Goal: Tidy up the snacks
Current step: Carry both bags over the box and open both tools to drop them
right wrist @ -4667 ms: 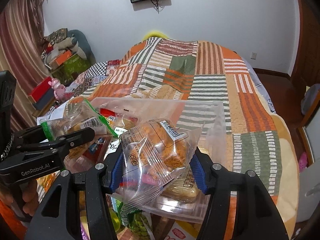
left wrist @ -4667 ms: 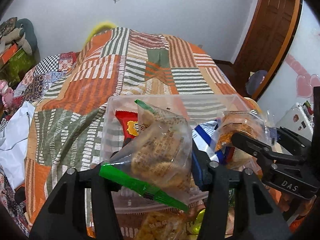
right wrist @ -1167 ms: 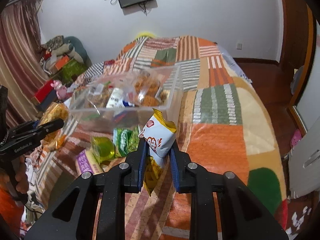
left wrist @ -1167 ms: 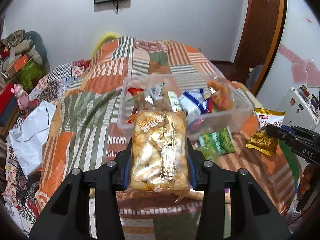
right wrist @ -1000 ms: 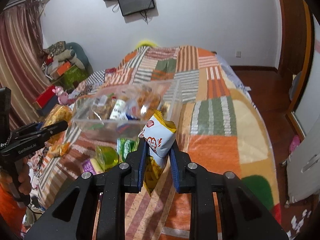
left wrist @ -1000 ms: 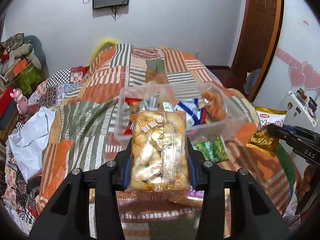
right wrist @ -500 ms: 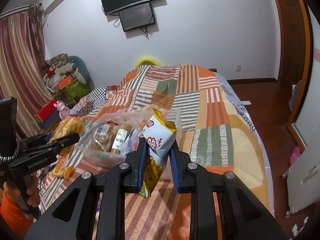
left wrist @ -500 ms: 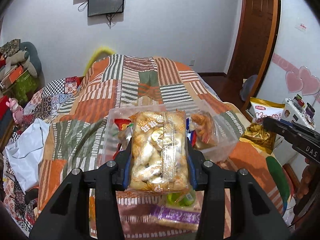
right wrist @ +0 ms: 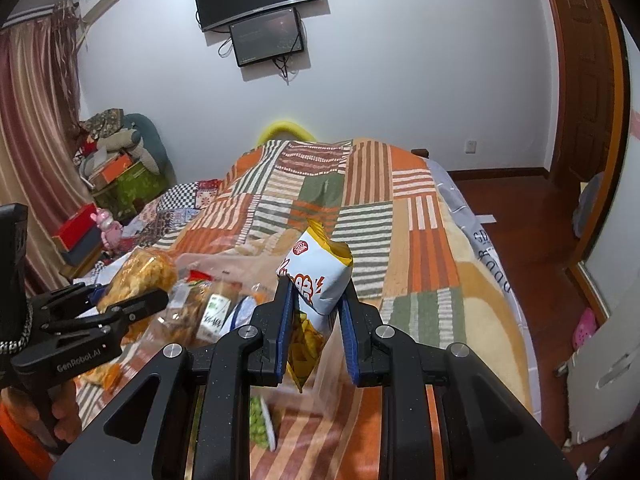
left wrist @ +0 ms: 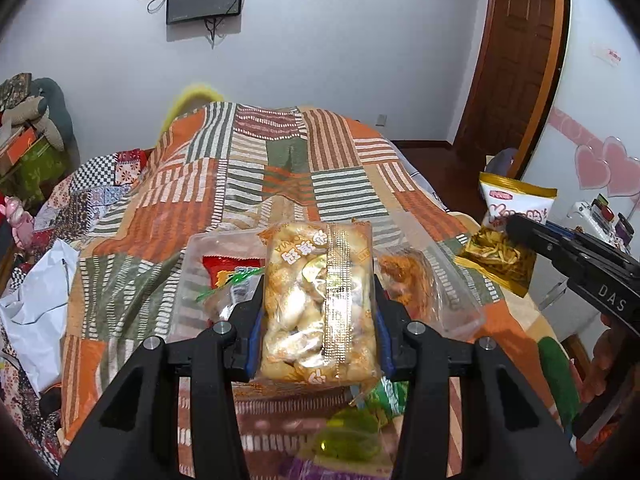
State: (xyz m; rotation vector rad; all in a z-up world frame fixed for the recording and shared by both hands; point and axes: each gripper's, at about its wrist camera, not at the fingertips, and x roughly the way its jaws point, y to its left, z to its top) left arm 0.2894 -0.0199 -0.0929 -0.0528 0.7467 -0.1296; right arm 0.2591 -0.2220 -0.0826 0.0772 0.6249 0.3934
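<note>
Left claw (left wrist: 318,316): clamped tight on the clear bag of golden puffs (left wrist: 320,304), pads pressing both sides; also seen at lower left of the right wrist view (right wrist: 132,300).
Right claw (right wrist: 316,312): clenched on the white and yellow chip bag (right wrist: 318,276); seen at the right edge of the left wrist view (left wrist: 516,226), bag hanging at its tip.
Change from a second ago: both bags held just as before; clear bin (left wrist: 192,276) now bigger and lower in the left wrist view, right behind the puff bag; more wall and screens showing up top.
Change from almost five seconds ago: different snacks gripped then, held right over the bin.
Clear bin: on the bed, middle of both views, packed with snack packs (right wrist: 212,312).
Loose snacks: green pack (right wrist: 260,428) on the bed below the right claw; blurry green and purple packs at the bottom of the left wrist view.
Bed: patchwork blanket (left wrist: 280,168) in orange, green and white stripes.
Room: white wall, two dark screens (right wrist: 264,12) up top, brown door (left wrist: 516,60) at right, red curtain (right wrist: 28,120) at left, pink hearts (left wrist: 604,164) on a white door.
</note>
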